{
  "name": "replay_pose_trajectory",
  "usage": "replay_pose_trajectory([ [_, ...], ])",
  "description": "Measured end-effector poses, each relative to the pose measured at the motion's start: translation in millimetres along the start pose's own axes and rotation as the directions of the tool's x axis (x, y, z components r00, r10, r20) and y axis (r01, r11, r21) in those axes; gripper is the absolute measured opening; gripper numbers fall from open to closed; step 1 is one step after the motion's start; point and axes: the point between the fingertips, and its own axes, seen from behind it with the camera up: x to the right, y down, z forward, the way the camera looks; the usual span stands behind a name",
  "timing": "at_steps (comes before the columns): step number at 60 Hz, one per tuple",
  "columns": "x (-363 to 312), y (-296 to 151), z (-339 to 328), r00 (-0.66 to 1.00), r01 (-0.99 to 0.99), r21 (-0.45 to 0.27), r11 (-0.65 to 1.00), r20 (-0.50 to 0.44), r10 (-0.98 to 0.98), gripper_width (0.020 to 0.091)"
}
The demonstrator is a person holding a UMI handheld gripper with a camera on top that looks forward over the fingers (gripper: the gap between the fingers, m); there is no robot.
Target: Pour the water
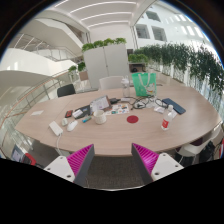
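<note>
Beyond the fingers, table [120, 140] is seen far off w/ clutter. Gripper [113, 160] is held open, empty; approach step judged. Vessel must be located next.

Small cluttered items on the far table [120, 135], too tiny to identify individually.

This is an office building, seen from an open common area. A large rounded wooden surface [120, 132] serves as a meeting table, scattered with papers, a laptop-like device [99, 104], cups and small items. White cabinets [106, 65] topped with green plants [104, 44] stand behind it, and a row of leafy plants [185, 60] runs along one side. Curved white balcony levels [35, 65] rise at the other side, under a high ceiling with long strip lights [100, 14]. A chair [66, 90] stands at the far edge.
</note>
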Motion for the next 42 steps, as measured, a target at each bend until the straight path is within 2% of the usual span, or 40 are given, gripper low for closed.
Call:
replay_pose_trajectory([
  [5,4,-12,0,1.0,-0.01,0.026,1.0,0.0,0.01,0.0827],
  [13,26,-5,-1,0.998,-0.017,0.047,0.999,-0.065,0.02,0.0824],
  [17,47,-8,2,0.996,-0.01,0.063,0.998,-0.092,0.015,0.0824],
  [24,108,-17,15,0.981,0.047,0.132,0.99,-0.191,-0.022,0.0825],
  [32,179,-33,63,0.972,0.053,0.218,0.975,-0.233,-0.001,0.0824],
  [42,273,-62,154,0.958,0.098,0.305,0.947,-0.288,-0.007,0.0825],
])
